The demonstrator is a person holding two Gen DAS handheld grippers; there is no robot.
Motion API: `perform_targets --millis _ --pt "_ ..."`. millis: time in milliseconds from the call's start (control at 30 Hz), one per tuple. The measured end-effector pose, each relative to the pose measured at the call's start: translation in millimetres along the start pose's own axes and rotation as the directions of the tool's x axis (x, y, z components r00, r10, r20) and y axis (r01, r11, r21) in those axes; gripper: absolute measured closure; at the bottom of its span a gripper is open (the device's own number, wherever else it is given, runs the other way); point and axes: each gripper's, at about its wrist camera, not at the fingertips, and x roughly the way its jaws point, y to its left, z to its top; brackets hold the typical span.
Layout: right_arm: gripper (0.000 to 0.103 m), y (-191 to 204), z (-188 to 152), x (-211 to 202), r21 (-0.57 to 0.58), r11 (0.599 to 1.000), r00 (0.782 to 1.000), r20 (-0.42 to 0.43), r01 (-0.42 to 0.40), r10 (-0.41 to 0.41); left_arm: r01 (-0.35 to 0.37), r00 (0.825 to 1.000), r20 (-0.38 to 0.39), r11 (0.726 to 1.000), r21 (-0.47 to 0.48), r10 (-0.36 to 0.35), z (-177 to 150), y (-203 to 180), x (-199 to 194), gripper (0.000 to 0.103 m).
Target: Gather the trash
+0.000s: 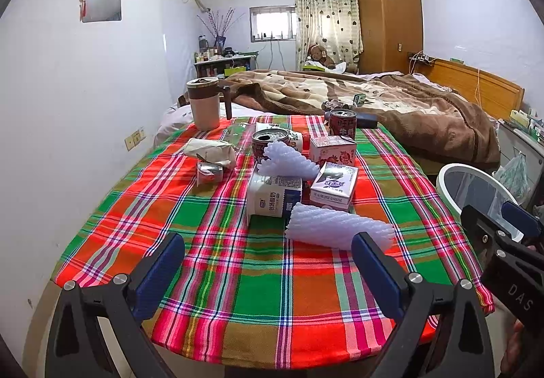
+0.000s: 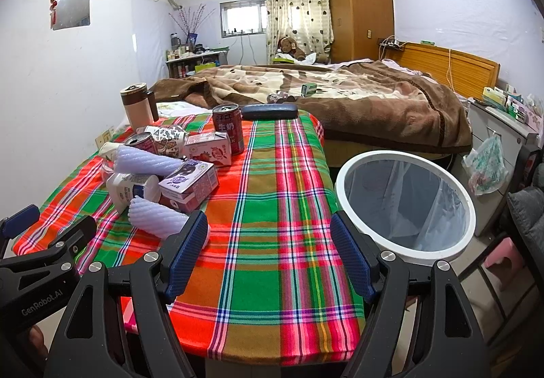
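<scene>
Plaid-clothed tabletop (image 1: pixel 258 279) is crowding cartons and cans beside the ribbed lilac foam sleeve (image 1: pixel 336 228), so both empty, spread-jawed grippers are risking toppling neighbours.

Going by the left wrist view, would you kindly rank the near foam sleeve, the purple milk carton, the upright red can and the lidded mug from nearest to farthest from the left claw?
1. Near foam sleeve, just ahead, right.
2. Purple milk carton, behind it.
3. Upright red can, far right.
4. Lidded mug, far left corner.

The left claw is open.
</scene>
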Motion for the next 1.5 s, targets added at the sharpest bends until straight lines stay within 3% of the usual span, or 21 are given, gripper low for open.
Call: perform_targets --millis 1500 --pt "0.027 -1.4 1.8 -4.1 -0.001 1.0 1.0 0.004 0.0 0.0 0.002 1.0 0.003 1.0 0.002 -0.002 -0.2 -1.2 -1.9 0.004"
